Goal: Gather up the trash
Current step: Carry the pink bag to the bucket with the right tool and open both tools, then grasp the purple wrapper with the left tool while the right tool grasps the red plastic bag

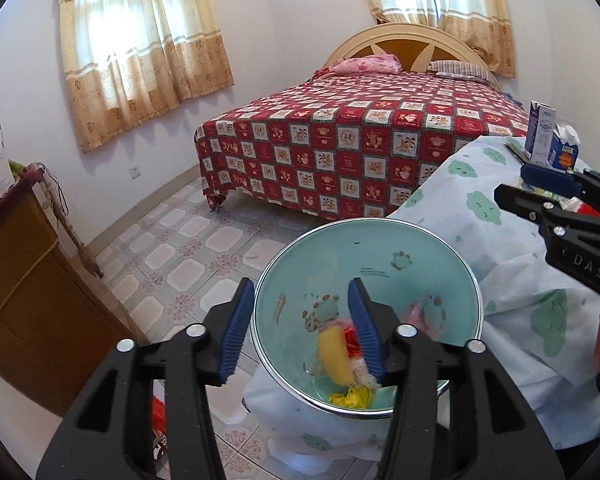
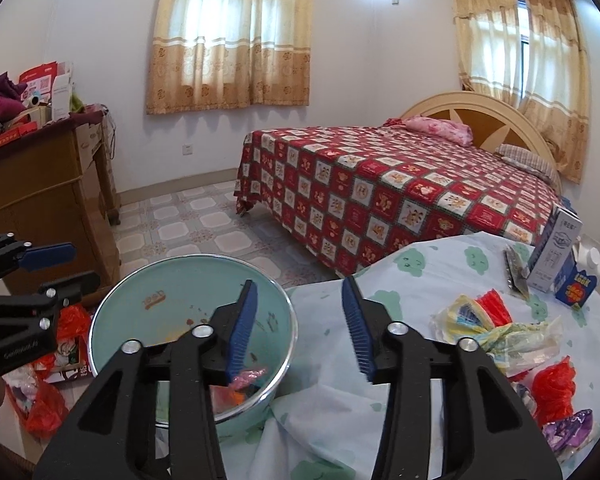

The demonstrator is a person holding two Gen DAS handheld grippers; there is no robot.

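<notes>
A teal bowl (image 1: 380, 248) sits at the edge of a table under a cloud-print cloth (image 1: 476, 184). It holds trash: a yellow wrapper (image 1: 334, 354), red scraps and a pink wrapper (image 2: 249, 376). My left gripper (image 1: 300, 328) is open and straddles the near rim of the bowl (image 2: 148, 280), one pad outside and one inside above the trash, holding nothing. My right gripper (image 2: 300, 328) is open and empty too, with its left finger over the bowl and its right finger over the cloth. More trash lies on the cloth: crumpled wrappers (image 2: 480, 320), a red bag (image 2: 552, 384) and a purple wrapper (image 2: 572, 428).
Two cartons (image 2: 556, 256) and a dark flat strip (image 2: 514, 268) stand at the table's far right. A bed with a red patterned cover (image 2: 380, 192) is beyond. A wooden cabinet (image 2: 40, 200) stands on the left, with red bags and boxes (image 2: 44, 408) on the tiled floor below.
</notes>
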